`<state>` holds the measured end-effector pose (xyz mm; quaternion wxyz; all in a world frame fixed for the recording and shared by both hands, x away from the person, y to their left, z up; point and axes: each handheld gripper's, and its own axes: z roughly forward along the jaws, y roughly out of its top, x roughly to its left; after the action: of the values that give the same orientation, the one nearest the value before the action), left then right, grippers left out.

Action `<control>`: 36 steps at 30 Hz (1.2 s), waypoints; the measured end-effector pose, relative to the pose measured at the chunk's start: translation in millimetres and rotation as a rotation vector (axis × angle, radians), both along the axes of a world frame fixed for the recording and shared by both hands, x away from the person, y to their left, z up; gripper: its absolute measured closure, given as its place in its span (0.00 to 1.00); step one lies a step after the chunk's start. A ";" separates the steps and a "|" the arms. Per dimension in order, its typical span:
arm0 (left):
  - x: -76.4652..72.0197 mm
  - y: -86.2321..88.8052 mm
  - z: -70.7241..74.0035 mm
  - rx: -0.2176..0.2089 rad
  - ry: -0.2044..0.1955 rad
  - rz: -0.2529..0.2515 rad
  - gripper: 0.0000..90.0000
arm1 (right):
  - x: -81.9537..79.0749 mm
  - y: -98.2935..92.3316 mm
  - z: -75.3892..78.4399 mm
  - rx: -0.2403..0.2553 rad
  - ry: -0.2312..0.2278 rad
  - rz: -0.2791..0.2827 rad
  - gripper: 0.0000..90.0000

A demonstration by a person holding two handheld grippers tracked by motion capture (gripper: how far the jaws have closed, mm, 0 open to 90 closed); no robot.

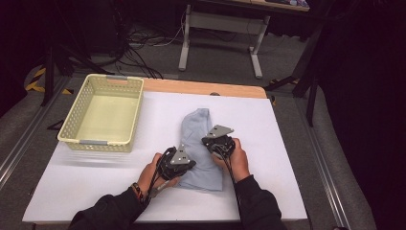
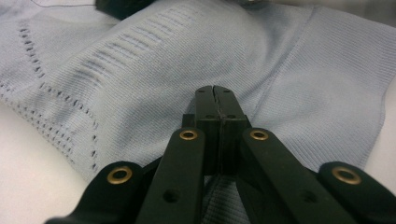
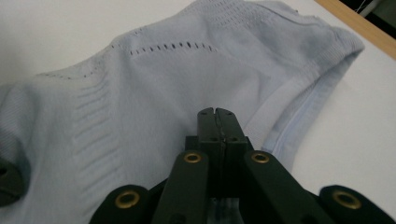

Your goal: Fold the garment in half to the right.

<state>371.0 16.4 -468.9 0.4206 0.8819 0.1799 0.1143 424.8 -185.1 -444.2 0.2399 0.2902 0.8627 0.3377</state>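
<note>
We read no writing on the pale blue knit garment (image 1: 203, 143) lying mid-table on the white sheet (image 1: 268, 143). Both our left gripper (image 2: 215, 88) and right gripper (image 3: 217, 112) have jaws pressed together, empty, over the cloth. The high view adds the yellow basket (image 1: 103, 115).

A pale yellow perforated plastic basket (image 1: 103, 113) stood on the white table sheet (image 1: 268, 143), at its far left corner.
</note>
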 end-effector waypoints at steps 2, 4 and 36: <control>-0.1 0.1 0.0 0.002 -0.001 0.000 1.00 | -4.2 -6.9 -2.7 0.001 -0.007 -0.016 1.00; -0.1 -0.1 0.0 0.002 -0.003 0.000 1.00 | -8.3 -12.0 -4.7 -0.010 -0.021 -0.020 1.00; -11.7 57.1 42.9 -0.028 -0.172 0.062 0.91 | -62.5 -52.5 40.0 0.199 -0.178 -0.003 0.95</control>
<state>359.3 73.5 -426.1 0.4430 0.8569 0.1717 0.2000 362.3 -237.7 -404.2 0.2861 0.2828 0.7997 0.4456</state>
